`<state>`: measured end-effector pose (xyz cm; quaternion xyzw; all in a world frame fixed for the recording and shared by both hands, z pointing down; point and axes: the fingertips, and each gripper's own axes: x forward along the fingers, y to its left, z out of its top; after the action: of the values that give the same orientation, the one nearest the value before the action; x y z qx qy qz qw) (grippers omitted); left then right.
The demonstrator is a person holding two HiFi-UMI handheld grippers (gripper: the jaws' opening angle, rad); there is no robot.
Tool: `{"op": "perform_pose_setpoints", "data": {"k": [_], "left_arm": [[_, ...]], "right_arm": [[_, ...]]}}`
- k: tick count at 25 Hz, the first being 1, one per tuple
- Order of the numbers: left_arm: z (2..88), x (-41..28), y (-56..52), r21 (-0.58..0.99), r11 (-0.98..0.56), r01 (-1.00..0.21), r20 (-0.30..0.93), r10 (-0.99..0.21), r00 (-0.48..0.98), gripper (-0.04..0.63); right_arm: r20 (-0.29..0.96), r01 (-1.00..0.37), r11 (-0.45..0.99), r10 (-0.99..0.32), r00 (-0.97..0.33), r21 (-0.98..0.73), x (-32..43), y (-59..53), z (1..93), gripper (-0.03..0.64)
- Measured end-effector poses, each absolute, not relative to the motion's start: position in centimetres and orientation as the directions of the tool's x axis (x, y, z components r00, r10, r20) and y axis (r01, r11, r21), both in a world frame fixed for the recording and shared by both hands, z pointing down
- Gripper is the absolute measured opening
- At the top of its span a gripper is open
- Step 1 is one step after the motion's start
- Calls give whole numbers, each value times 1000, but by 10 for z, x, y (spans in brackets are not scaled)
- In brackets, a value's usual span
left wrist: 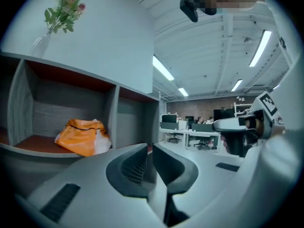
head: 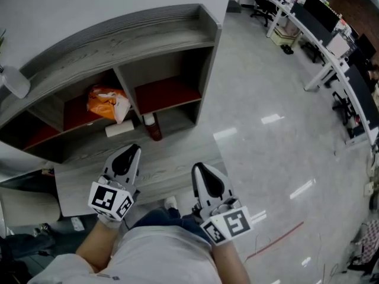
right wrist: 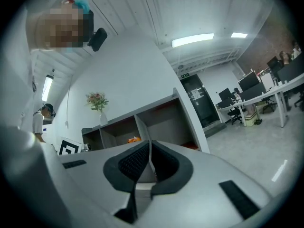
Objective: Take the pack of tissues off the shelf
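The pack of tissues (head: pixel 106 102) is an orange and white soft packet lying on the red shelf board in the middle compartment of the grey wooden shelf unit (head: pixel 148 31). In the left gripper view the pack (left wrist: pixel 80 137) lies ahead and to the left of the jaws. It shows small and far off in the right gripper view (right wrist: pixel 134 139). My left gripper (head: pixel 134 149) hovers below the pack, in front of the lower shelf, shut and empty. My right gripper (head: pixel 197 168) is held beside it to the right, also shut with nothing in it.
A white roll (head: pixel 120 129) and a red bottle (head: pixel 154 129) stand on the lower board just under the pack. A vase of flowers (left wrist: pixel 57 18) tops the shelf unit. Office desks and chairs (head: pixel 320 28) line the far right beyond a glossy floor (head: pixel 272 129).
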<state>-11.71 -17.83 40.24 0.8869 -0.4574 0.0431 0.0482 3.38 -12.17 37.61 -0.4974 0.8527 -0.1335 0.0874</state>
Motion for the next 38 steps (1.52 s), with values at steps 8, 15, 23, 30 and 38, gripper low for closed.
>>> {"op": "perform_pose_setpoints", "data": {"k": [8,15,23,30,38], "left_arm": [[404,-173,-230,-47,-348,-936,155,-928,337,83],[411,-197,-268,-51,-181,-982,190,-967,168,141],[423,-206,-306,-38,-48,-998,204,-978,39,141],[423,-217,-311,-4,17,-1000,170,-985,-18,52],[422,-223,-291,-18,22,-1000,164,-986,-24,21]], "right_arm": [[7,-787,527,-830,-558,-321,12,-147,379,25],[45,-705,626,-737,-675,-333,0,-173,383,25],[79,-654,705,-662,-746,-273,9,-205,381,25],[101,-642,722,-641,-761,-258,18,-222,388,25],[110,-612,740,-609,-786,-277,7,-215,393,25]]}}
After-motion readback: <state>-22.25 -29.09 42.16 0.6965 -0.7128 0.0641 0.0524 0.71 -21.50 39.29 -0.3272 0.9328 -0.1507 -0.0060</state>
